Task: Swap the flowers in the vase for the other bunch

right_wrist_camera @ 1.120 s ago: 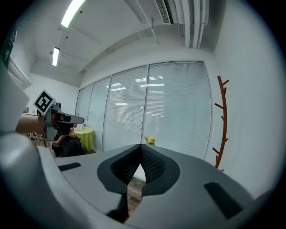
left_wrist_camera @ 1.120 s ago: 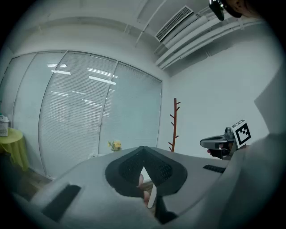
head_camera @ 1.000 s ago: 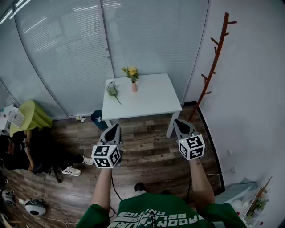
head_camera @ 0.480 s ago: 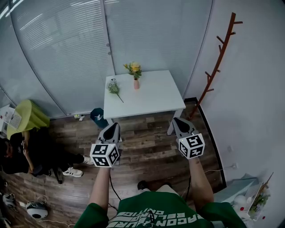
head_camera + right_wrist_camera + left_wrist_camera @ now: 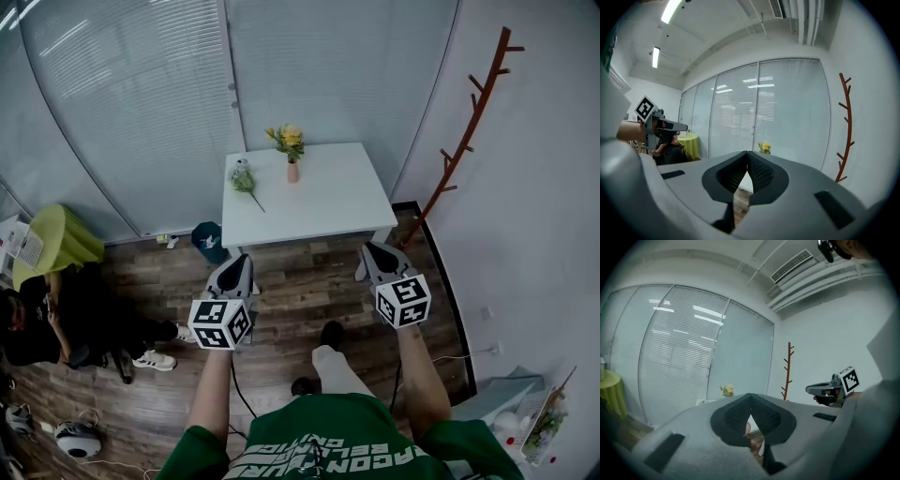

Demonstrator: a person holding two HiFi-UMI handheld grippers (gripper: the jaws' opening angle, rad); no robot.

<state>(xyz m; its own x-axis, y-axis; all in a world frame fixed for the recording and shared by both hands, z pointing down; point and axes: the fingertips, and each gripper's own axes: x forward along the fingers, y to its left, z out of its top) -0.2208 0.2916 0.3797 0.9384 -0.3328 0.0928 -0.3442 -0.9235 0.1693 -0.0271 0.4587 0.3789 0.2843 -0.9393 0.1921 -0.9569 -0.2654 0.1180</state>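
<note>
A white table (image 5: pixel 328 202) stands against the blinds ahead. On it a small pink vase (image 5: pixel 292 172) holds yellow flowers (image 5: pixel 288 139); these flowers (image 5: pixel 764 147) also show in the right gripper view. A second bunch with pale blooms (image 5: pixel 244 178) lies flat on the table's left part. My left gripper (image 5: pixel 240 267) and right gripper (image 5: pixel 371 253) hang over the wooden floor, well short of the table. Both are shut with nothing between their jaws, the tips meeting in both gripper views (image 5: pixel 749 395) (image 5: pixel 747 153).
A red-brown branch-shaped coat stand (image 5: pixel 473 122) leans in the right corner. A person in dark clothes (image 5: pixel 56 328) sits at the left by a round yellow-green table (image 5: pixel 56 246). A small blue bin (image 5: pixel 206 239) stands beside the white table's left leg.
Both grippers and the head view have advanced toward the table, which now sits slightly larger and further right. My leg has swung forward into view between the arms.
</note>
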